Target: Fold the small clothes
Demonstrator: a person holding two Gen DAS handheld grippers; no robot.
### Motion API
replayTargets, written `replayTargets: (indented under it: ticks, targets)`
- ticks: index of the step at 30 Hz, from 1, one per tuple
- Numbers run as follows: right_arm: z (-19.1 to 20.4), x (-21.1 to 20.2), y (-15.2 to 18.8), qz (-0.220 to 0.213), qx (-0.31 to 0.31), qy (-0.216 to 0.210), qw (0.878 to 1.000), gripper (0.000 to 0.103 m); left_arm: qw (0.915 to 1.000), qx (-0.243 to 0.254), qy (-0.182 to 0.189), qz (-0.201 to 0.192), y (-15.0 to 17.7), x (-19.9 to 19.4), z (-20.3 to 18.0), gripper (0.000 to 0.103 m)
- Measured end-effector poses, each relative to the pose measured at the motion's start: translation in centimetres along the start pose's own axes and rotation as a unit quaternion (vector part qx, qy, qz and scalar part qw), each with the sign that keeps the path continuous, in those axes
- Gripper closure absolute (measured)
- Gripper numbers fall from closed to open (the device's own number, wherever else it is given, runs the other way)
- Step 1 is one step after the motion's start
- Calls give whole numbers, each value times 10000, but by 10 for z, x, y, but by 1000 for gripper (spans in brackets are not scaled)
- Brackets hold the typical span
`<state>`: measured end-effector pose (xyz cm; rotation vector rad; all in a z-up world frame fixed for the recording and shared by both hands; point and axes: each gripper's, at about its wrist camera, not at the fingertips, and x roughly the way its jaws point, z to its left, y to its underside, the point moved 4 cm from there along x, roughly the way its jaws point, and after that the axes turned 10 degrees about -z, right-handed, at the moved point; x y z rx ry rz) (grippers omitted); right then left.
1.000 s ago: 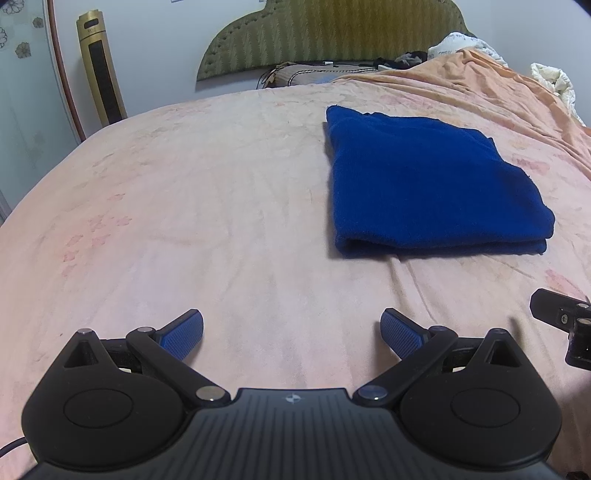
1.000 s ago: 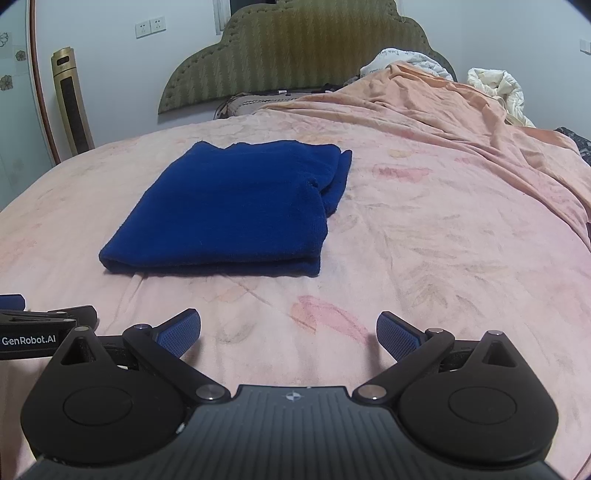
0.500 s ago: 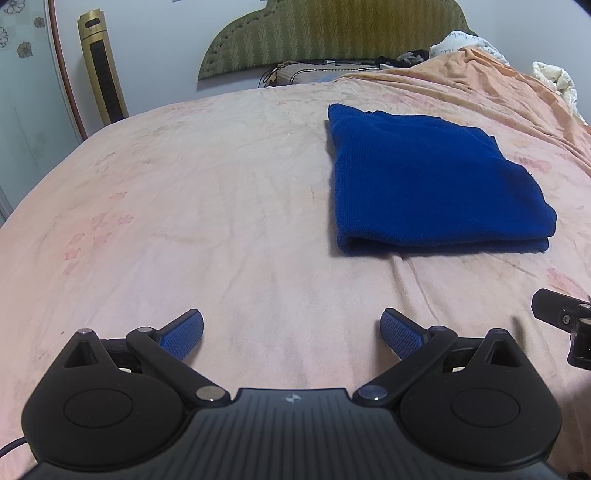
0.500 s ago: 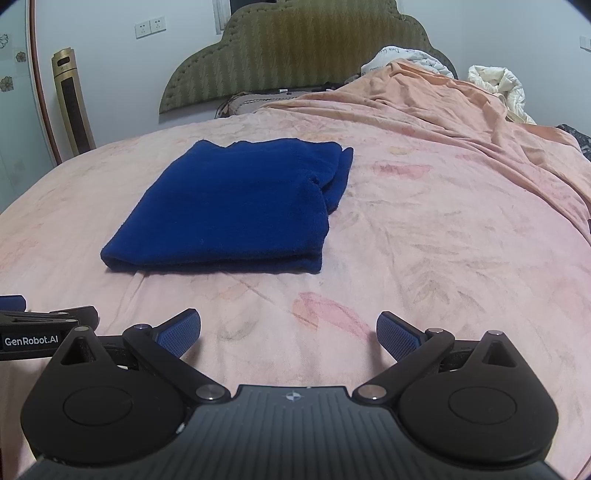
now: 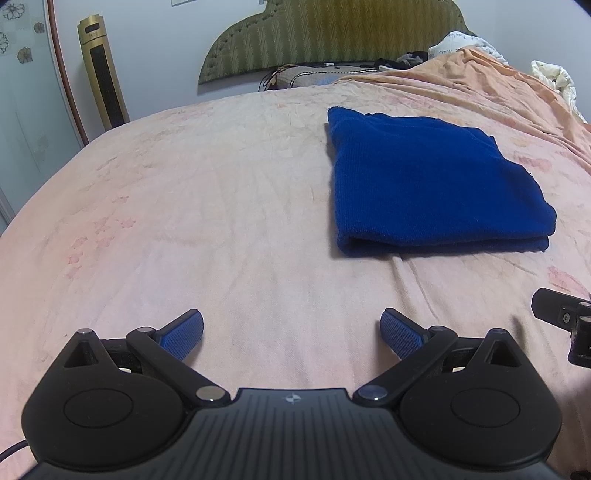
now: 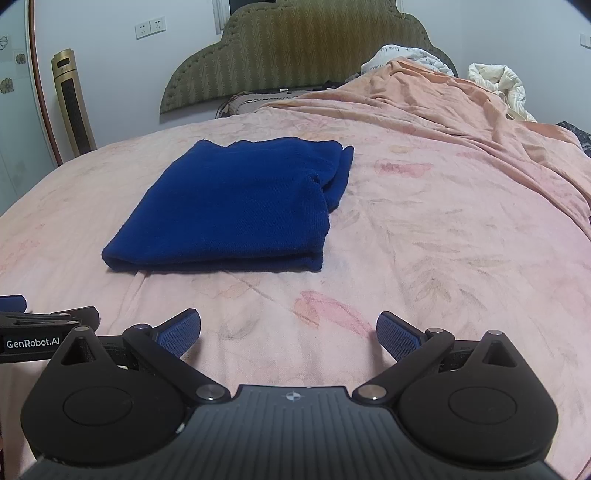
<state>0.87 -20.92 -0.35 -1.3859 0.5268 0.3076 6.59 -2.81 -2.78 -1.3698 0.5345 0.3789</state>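
My left gripper [image 5: 291, 334] is held low over the bed [image 5: 184, 221], level and facing the headboard [image 5: 332, 33], jaws spread wide with nothing between them. My right gripper [image 6: 289, 334] is posed the same way just beside it, jaws likewise wide apart and empty; each gripper shows at the edge of the other's view. The cloth [image 6: 236, 206] is a blue folded rectangle lying flat on the bed, well short of the headboard. Its thick folded edge faces me, and its long axis runs from that edge away toward the headboard. At its far right corner a narrower layer sticks out past the top fold. The cloth lies ahead of both grippers and apart from them: ahead and right of the left one [image 5: 436, 184], ahead and slightly left of the right one. Neither gripper touches it. Bare sheet lies under both sets of fingers.
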Motion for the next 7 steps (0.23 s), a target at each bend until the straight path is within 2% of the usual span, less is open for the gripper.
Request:
replayTargets:
  ticks: [7]
  targets:
    - [1, 1, 1, 7, -6, -29, 10000, 0, 9999, 52, -36, -108, -2, -4, 0, 0]
